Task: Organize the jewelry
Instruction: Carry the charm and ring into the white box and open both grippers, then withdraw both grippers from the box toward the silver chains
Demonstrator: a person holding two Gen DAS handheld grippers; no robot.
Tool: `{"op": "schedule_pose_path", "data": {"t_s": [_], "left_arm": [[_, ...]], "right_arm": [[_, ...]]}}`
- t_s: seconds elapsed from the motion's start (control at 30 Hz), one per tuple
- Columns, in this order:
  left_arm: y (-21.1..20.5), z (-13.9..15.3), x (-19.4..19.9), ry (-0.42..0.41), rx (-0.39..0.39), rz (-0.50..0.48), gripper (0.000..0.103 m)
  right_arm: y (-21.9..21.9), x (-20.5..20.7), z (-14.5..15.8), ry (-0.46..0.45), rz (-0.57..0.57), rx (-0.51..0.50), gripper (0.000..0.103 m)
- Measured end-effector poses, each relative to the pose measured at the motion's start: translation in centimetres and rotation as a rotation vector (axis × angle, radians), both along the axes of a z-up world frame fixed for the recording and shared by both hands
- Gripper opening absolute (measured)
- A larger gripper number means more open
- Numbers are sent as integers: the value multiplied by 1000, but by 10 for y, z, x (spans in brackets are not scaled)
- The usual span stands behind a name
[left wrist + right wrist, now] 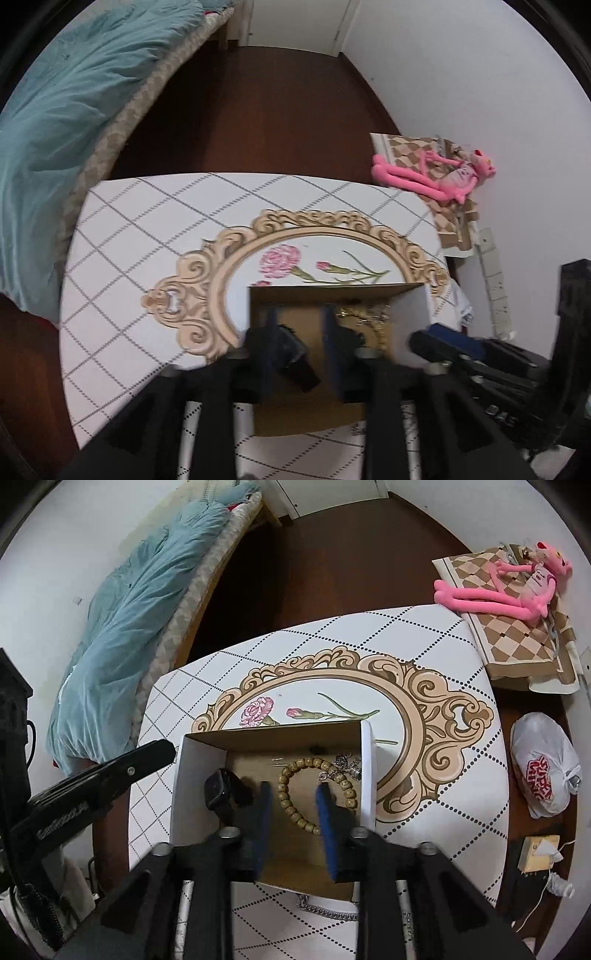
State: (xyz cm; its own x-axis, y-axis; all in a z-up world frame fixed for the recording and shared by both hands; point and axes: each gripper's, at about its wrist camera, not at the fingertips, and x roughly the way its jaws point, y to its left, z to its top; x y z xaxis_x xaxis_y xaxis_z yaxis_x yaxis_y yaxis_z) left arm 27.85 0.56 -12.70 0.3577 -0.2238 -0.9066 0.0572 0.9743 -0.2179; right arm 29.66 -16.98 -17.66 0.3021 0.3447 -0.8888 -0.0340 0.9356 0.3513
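An open cardboard box (367, 760) with white outer walls stands on the patterned table (424, 635). Inside lie a black smartwatch (221, 788), a wooden bead bracelet (314, 766) and silver jewelry (347, 764). My right gripper (293, 805) is open over the box, its blue pads either side of the bracelet, empty. My left gripper (299, 350) is open over the same box (410, 314), with the black watch (291, 354) between its fingers and a gold chain (365, 317) beyond. A silver chain (325, 910) lies on the table near the box's front.
A bed with a teal duvet (129, 635) stands to the left. A pink plush toy (509, 590) lies on a checkered cushion at the right. A white plastic bag (543, 771) and cables lie on the floor at the right.
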Motion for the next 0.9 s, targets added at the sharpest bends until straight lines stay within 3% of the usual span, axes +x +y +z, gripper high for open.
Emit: {"op": "schedule_pose_path", "data": {"t_s": [0.03, 0.07, 0.13, 0.2, 0.33, 0.4, 0.47, 0.57, 0.9], "left_arm": [[4, 0, -2, -8, 2, 11, 72], [8, -1, -5, -19, 14, 27, 80], [13, -2, -10, -36, 36, 41, 80], [16, -4, -15, -38, 67, 53, 80], [21, -10, -31, -56, 130, 69, 98], [22, -11, -41, -78, 161, 80, 99], [21, -11, -50, -101, 198, 90, 102], [19, -10, -64, -137, 241, 103, 102], [13, 6, -104, -172, 221, 121, 102]], "right_arm": [[0, -2, 2, -6, 0, -7, 35], [1, -3, 3, -7, -3, -19, 35], [2, -7, 5, -19, -6, -63, 35], [4, -11, 7, -36, -6, -119, 45], [8, -24, 6, -57, -22, -244, 64], [9, -29, 4, -67, -28, -307, 87], [11, -38, 2, -81, -34, -363, 97], [11, -51, -1, -92, -36, -391, 97], [5, -94, 24, -163, -83, -419, 98]]}}
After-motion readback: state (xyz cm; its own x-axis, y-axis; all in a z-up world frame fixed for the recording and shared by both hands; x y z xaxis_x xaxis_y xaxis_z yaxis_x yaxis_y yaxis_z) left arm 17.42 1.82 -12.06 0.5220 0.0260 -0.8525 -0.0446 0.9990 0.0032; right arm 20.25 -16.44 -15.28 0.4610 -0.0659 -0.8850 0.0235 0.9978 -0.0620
